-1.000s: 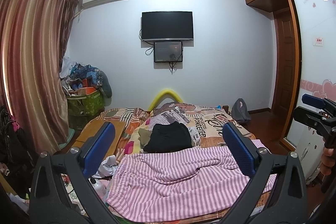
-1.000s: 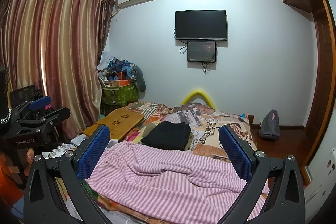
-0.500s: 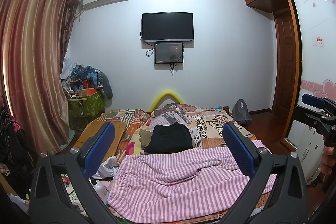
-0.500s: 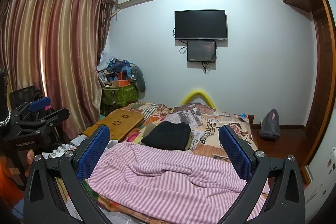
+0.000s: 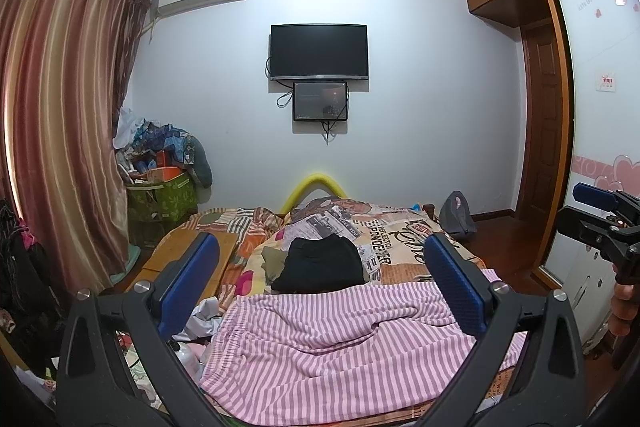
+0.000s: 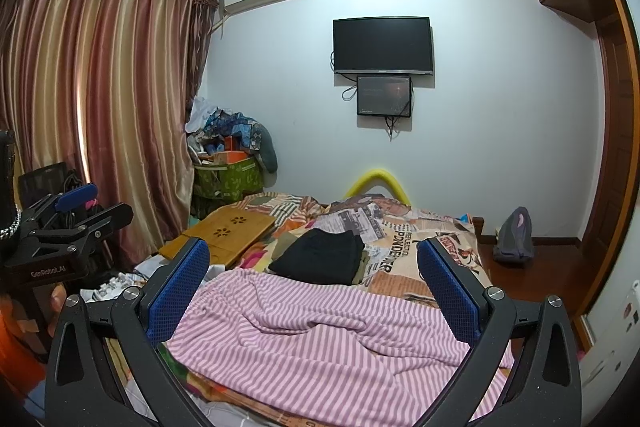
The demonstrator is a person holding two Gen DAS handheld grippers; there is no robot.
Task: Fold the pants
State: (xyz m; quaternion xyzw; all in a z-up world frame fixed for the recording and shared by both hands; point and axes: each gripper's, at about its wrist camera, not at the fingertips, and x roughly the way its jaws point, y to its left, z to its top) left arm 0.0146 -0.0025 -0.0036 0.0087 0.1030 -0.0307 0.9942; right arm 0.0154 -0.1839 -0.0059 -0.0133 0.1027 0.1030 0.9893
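Pants [image 5: 340,343] pink-striped, rumpled on bed [image 5: 400,247], both hand-held grippers spread above

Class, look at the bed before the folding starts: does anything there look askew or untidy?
Yes. The striped pants lie rumpled across the bed's near end, with a raised ridge of creases through the middle rather than flat. Both grippers are open above them, touching nothing.

We look from two wrist cameras, each low at the near edge of the bed [image 5: 404,247], facing along it toward the far wall with the television [image 5: 319,51]. In the left view our own claw [image 5: 320,285] frames the bottom, fingers wide apart; the right claw [image 5: 596,207] shows at the right edge. The right view sits further right and angled leftward, catching the left claw [image 6: 76,203] at its left edge. Both share the striped pants [image 6: 320,331], close below.
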